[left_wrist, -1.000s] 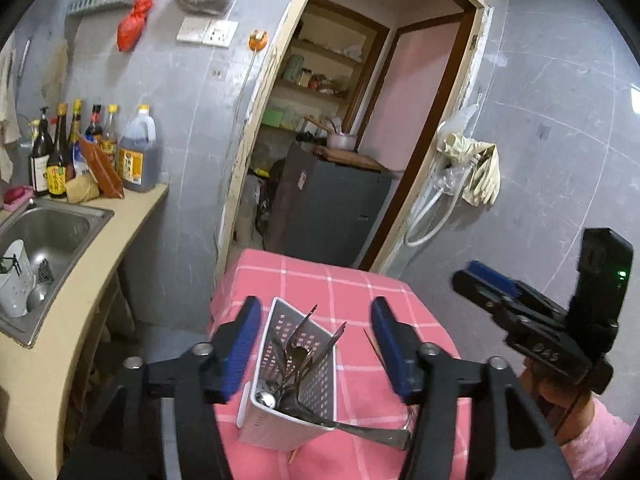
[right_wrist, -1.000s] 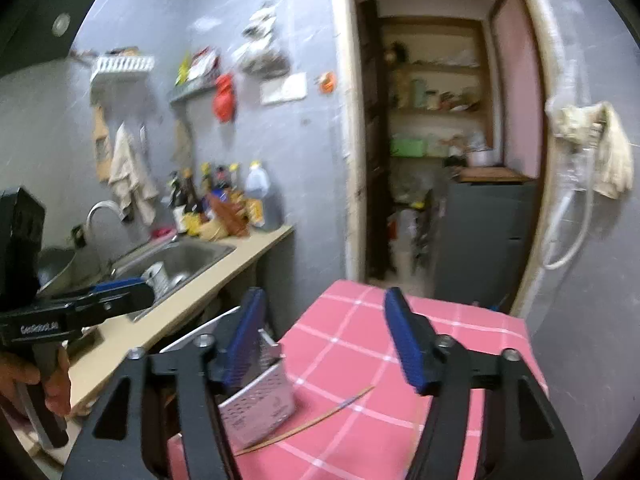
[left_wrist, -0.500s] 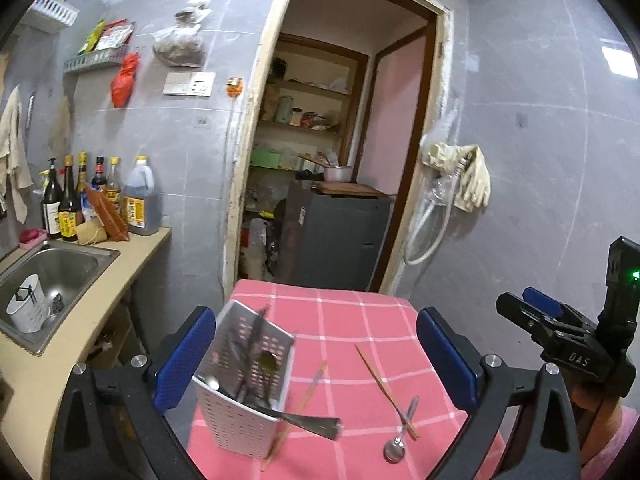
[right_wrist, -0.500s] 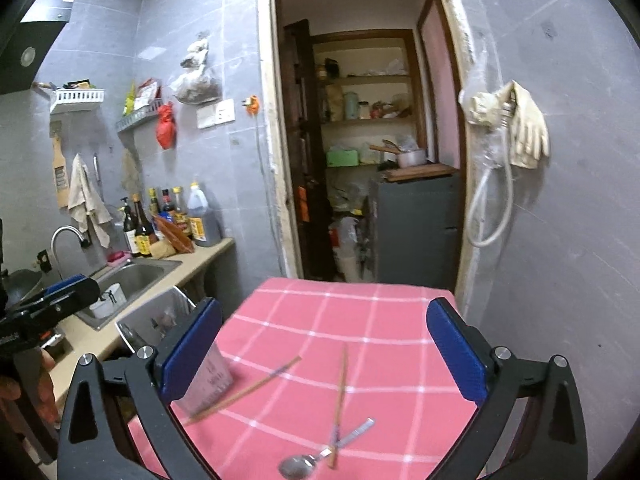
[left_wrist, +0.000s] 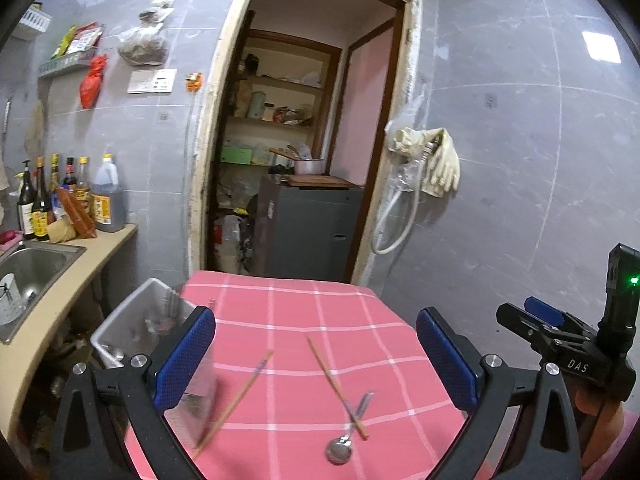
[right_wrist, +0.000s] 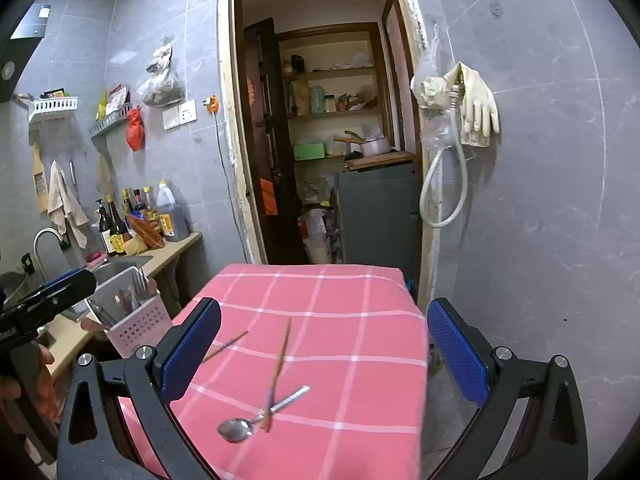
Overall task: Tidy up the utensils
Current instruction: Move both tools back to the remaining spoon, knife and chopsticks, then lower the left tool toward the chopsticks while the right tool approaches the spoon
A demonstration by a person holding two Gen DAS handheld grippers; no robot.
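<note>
left wrist view: left hand-held gripper (left_wrist: pixel 316 364) spread wide, blue pads far apart, nothing between them. it hangs over a surface (left_wrist: pixel 288 308) covered with a pink checked cloth. white perforated utensil caddy (left_wrist: pixel 132 324) stands at the surface's left edge, partly behind the left pad, blurred; metal utensils stand inside it. loose on the cloth: one chopstick (left_wrist: pixel 236 396) lying diagonally near the caddy, a second chopstick (left_wrist: pixel 334 384) to its right, its near end crossing the handle of a metal spoon (left_wrist: pixel 346 436), bowl toward the camera. right hand-held gripper (left_wrist: pixel 536 320) visible at the right edge, off the surface.

right wrist view: right hand-held gripper (right_wrist: pixel 324 352) also wide open, empty. spoon (right_wrist: pixel 256 420) and crossing chopstick (right_wrist: pixel 278 368) lie between its pads. caddy (right_wrist: pixel 132 316) at left, beside the sink counter (right_wrist: pixel 176 248).
</note>
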